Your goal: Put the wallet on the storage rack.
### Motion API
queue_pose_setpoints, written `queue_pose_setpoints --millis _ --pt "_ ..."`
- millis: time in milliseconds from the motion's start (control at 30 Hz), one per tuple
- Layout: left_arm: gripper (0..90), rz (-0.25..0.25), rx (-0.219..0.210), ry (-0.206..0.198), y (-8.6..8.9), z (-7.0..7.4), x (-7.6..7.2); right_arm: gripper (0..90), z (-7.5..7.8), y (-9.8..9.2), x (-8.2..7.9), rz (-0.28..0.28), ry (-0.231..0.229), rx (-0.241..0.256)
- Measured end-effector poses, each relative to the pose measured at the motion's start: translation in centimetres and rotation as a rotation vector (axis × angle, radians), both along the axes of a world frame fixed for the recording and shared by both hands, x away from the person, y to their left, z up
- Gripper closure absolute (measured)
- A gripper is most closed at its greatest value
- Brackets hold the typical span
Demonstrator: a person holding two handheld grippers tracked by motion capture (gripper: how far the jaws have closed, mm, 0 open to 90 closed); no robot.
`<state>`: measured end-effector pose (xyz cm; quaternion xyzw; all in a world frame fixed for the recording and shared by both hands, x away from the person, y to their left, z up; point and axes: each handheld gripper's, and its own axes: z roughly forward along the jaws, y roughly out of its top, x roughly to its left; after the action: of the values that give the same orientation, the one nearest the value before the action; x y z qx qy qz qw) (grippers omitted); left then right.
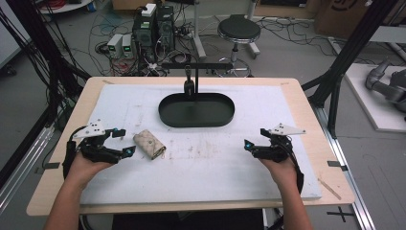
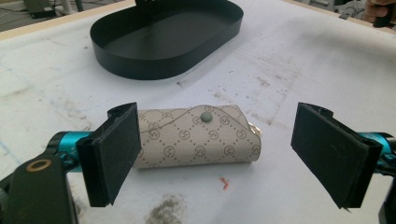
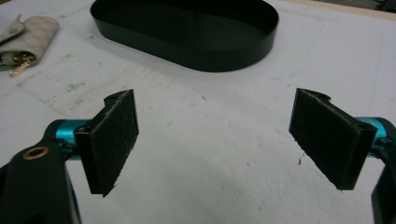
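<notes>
Count of things on the tabletop (image 1: 297, 96): one pouch (image 1: 149, 145), one oval black tray (image 1: 197, 109), two grippers. The pouch is beige with a printed pattern and a single round snap on its flap; a small gold piece sticks out at one end, too small to identify in the left gripper view, and in the right gripper view it appears as gold metal at the pouch's open end. A black stand rises at the tray's far rim; the high view shows it in front of the floor clutter, and the left gripper view cuts it off at the top edge.

Left gripper (image 1: 123, 142): jaws wide apart, holding nothing. In the high view the pouch lies on the white mat just beside the jaw tips, toward the table's middle. In the left gripper view the pouch (image 2: 198, 136) lies between the two pads and a little beyond them, its near-left end hidden behind the left pad; whether that pad touches it cannot be told.

Right gripper (image 1: 255, 139): jaws wide apart, holding nothing, well apart from the pouch, bare mat between its pads. Both hands rest low at the near side.
</notes>
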<state>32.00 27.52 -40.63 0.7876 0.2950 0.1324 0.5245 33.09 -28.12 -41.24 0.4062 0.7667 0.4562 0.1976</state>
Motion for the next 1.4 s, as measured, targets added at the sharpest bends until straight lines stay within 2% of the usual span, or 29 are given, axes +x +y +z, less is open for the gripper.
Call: queue_pose_setpoints --millis 233,533,733,967,1200,1400 --pt "15.9 0.025 0.021 -0.005 1.3 0.0 -1.2 16.2 0.6 2.5 0.4 0.057 0.005 0.003" --pt "15.9 0.08 0.024 -0.008 3.5 0.2 -2.9 16.2 1.6 6.0 1.8 0.127 -0.008 -0.007" --pt "15.9 0.109 0.022 -0.01 4.8 0.3 -3.8 16.2 2.1 9.8 2.5 0.2 -0.002 -0.022" --pt "15.9 0.131 0.023 -0.014 6.0 0.4 -4.6 16.2 2.3 13.6 2.7 0.252 0.002 -0.031" --pt "15.9 0.129 0.018 -0.026 6.2 0.7 -4.9 16.2 2.1 17.1 3.1 0.29 0.016 -0.043" --pt "15.9 0.139 0.011 -0.02 6.4 0.6 -4.8 16.2 1.5 19.6 3.5 0.314 0.036 -0.042"
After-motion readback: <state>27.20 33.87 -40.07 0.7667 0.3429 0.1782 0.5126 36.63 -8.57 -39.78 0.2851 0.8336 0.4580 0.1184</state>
